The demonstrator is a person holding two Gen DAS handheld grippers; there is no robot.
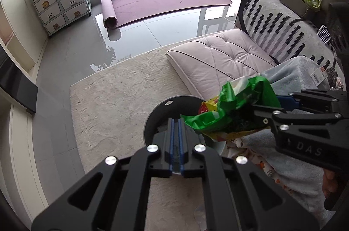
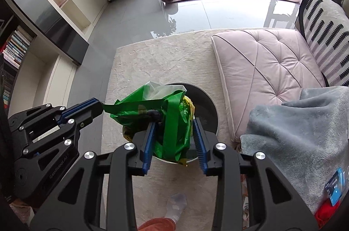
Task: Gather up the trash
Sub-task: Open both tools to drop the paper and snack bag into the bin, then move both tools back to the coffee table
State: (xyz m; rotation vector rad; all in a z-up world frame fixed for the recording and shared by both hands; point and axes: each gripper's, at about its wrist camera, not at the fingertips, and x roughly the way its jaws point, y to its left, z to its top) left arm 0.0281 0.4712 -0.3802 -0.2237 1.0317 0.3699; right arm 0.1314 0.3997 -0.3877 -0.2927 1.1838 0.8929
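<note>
The green trash bag (image 2: 152, 113), crumpled and thin with yellow wrappers showing through, sits low centre over the round bin (image 2: 207, 104) on the rug (image 2: 139, 61). The left gripper (image 2: 99, 105), fingers closed, pinches its edge. The right gripper (image 2: 174, 139), fingers open, straddles its middle. Pulling by that one pinched corner could tear the film or spill the wrappers.

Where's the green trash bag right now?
The green trash bag sits in the round bin on the beige rug, centre of the right wrist view; the left gripper pinches its left edge.
</note>
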